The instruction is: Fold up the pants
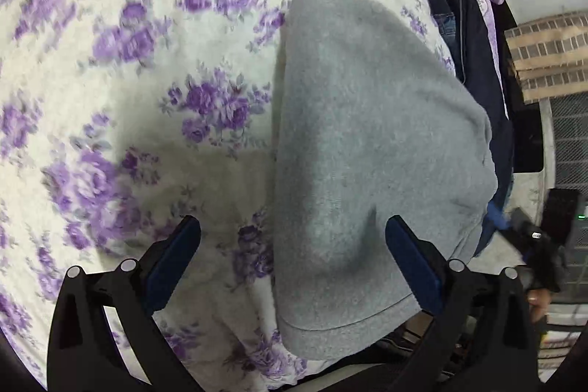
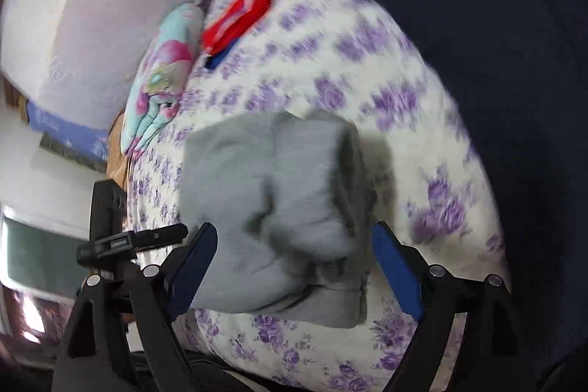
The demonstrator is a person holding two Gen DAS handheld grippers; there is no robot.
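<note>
- No brand, label or writing can be read in either view; small print on a black device (image 2: 128,239) at the left of the right wrist view is too blurred to make out.
- The grey pants (image 1: 367,153) lie folded on a white bedsheet (image 1: 110,79) with purple flowers, filling the centre and lower right of the left wrist view.
- In the right wrist view the grey pants (image 2: 272,208) sit as a thick folded bundle at frame centre.
- The left gripper (image 1: 292,263) has its blue-padded fingers spread wide, holding nothing.
- The right gripper (image 2: 294,267) is likewise spread wide, apparently above the bundle.
- Dark blue clothes (image 1: 474,79) hang at the right edge.
- A red cloth (image 2: 239,17) and a pastel pillow (image 2: 161,79) lie at the upper left; a dark garment (image 2: 477,43) fills the upper right.
</note>
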